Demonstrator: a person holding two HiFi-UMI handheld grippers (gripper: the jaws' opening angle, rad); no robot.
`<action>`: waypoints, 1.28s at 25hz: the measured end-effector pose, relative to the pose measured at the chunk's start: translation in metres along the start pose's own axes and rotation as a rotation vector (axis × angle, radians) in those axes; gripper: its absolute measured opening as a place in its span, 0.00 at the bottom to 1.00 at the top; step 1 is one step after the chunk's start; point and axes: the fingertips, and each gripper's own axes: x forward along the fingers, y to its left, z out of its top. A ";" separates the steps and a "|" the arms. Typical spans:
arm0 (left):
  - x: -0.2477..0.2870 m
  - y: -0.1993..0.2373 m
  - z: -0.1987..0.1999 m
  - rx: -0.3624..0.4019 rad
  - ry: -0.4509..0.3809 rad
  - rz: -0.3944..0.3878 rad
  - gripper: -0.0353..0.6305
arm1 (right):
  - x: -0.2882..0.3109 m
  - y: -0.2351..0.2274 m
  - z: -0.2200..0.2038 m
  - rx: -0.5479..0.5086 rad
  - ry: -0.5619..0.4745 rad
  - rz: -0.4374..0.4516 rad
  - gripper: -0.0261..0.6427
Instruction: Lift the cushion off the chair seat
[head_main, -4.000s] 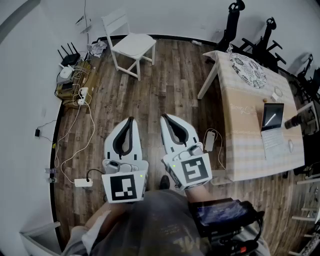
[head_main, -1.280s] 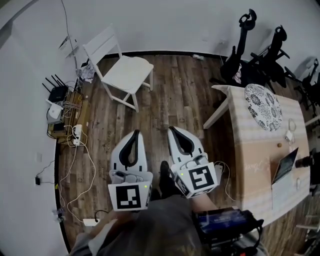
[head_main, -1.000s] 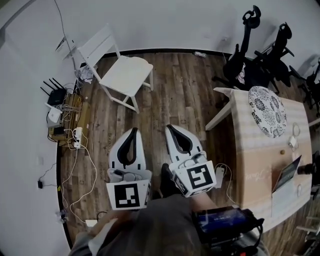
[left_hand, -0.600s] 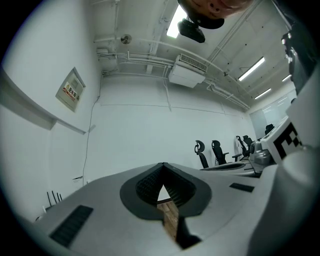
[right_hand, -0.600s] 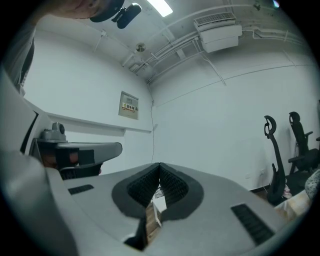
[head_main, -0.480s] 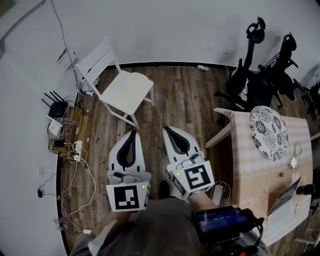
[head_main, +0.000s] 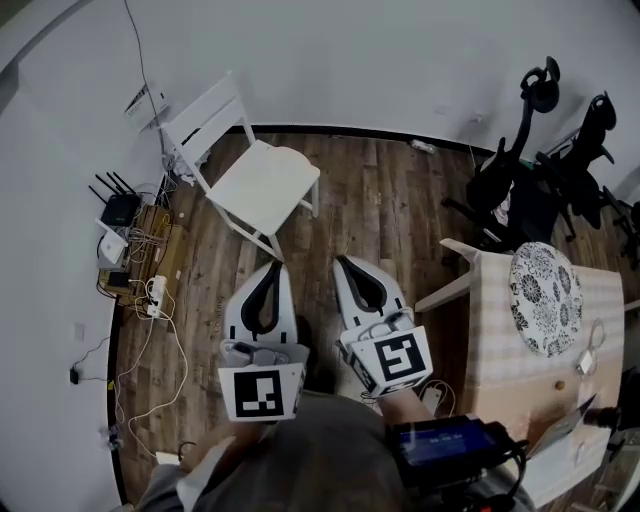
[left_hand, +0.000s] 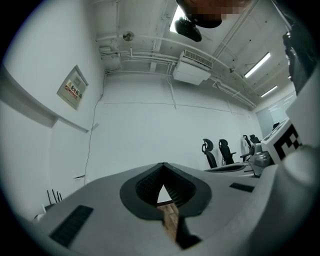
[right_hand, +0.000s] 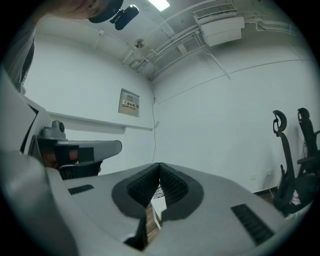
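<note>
The left hand-held gripper (head_main: 273, 270) and the right hand-held gripper (head_main: 345, 262) were held side by side and level above the wooden floor (head_main: 380, 200), close in front of the person and pointing toward the far wall (head_main: 350, 60). Each had its jaws closed tip to tip with nothing caught between them. In both gripper views only a sliver of floor and something pale showed through the small gap behind the tips.

The white chair (head_main: 200, 110) stood ahead of them toward the far left, turned at an angle, with its backrest near the left corner of the room. On its seat there appeared to be a white cushion (head_main: 265, 183) with rounded corners. It matched the chair in colour, so the line between pad and seat was hard to make out. Neither gripper touched the chair or the cushion.

At the right, the near end of a counter (head_main: 500, 330) under a pale checked cloth came into the head view. A round black-and-white patterned disc (head_main: 545, 300) lay flat on it. Beyond the counter, at the far right, two black office chairs (head_main: 530, 170) stood by the wall. Along the left wall sat a black router (head_main: 118, 210) with its aerials up. Near it, a tangle of white cables (head_main: 150, 300) ran across the floor. A small lit screen (head_main: 440, 440) hung at the person's front, at the near edge of the head view.
</note>
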 end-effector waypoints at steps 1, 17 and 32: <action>0.006 0.002 -0.002 0.000 0.005 0.001 0.06 | 0.005 -0.003 -0.001 0.002 -0.001 0.002 0.05; 0.149 0.048 -0.036 -0.021 0.075 -0.019 0.06 | 0.129 -0.087 -0.024 0.048 0.063 -0.032 0.05; 0.267 0.135 -0.032 -0.055 0.022 0.050 0.06 | 0.270 -0.135 -0.003 -0.012 0.057 0.002 0.05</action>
